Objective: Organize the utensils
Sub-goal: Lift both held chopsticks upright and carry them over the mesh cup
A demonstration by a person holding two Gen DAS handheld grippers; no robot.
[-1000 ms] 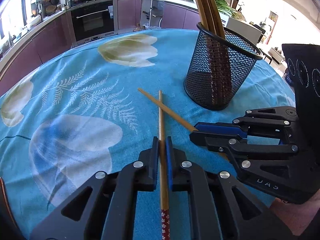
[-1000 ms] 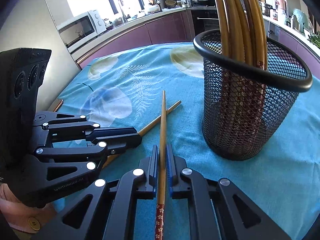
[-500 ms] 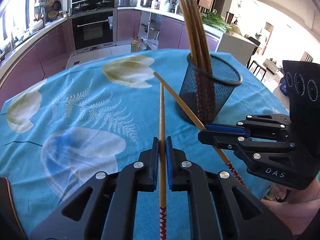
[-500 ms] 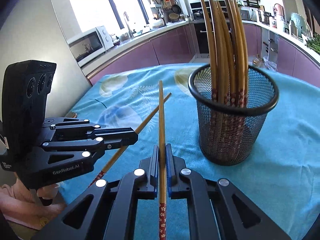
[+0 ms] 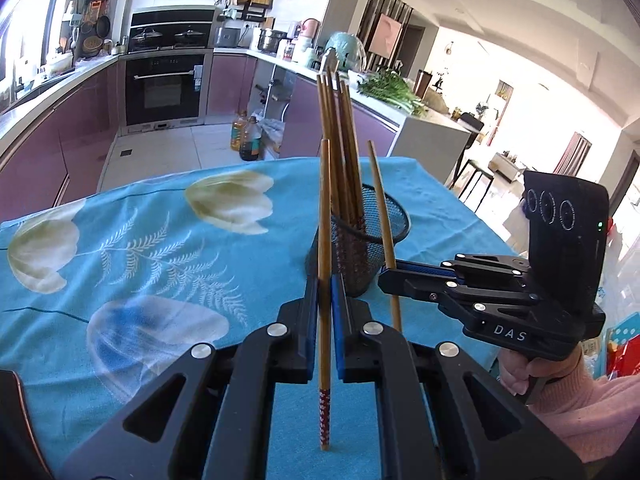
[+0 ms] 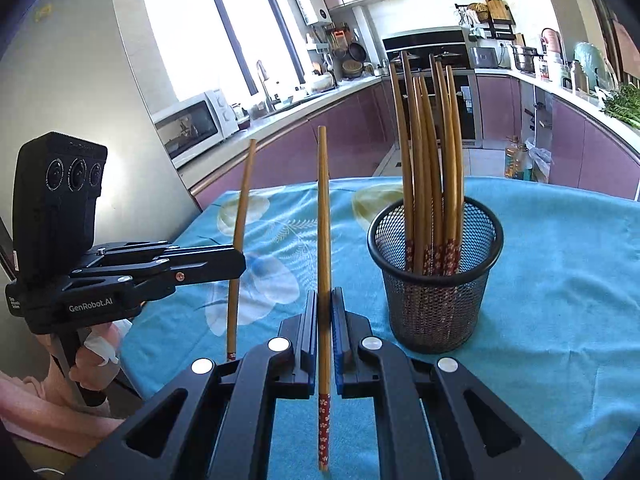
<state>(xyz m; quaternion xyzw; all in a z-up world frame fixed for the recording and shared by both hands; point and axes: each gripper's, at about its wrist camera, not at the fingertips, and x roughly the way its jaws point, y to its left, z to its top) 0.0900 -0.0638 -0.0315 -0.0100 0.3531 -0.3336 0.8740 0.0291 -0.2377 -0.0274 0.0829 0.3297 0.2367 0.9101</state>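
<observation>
My left gripper [image 5: 325, 280] is shut on a wooden chopstick [image 5: 324, 216] with a red patterned end, held upright above the table. My right gripper [image 6: 325, 300] is shut on a second chopstick [image 6: 323, 216], also upright. Each gripper shows in the other's view: the right one [image 5: 384, 274] with its chopstick [image 5: 380, 208], the left one [image 6: 238, 258] with its chopstick [image 6: 242, 208]. A black mesh holder [image 6: 436, 276] with several chopsticks stands on the blue tablecloth, to the right of my right gripper and just beyond my left gripper [image 5: 364, 240].
The table has a blue flowered cloth [image 5: 160, 240]. Its far edge and right edge drop to the kitchen floor. Purple cabinets, an oven [image 5: 164, 84] and a microwave [image 6: 192, 124] stand behind. A hand in a pink sleeve [image 5: 560, 380] holds the right gripper.
Both grippers have risen and tilted their chopsticks up from nearly flat to upright. The mesh holder now looks farther away and lower in both views.
</observation>
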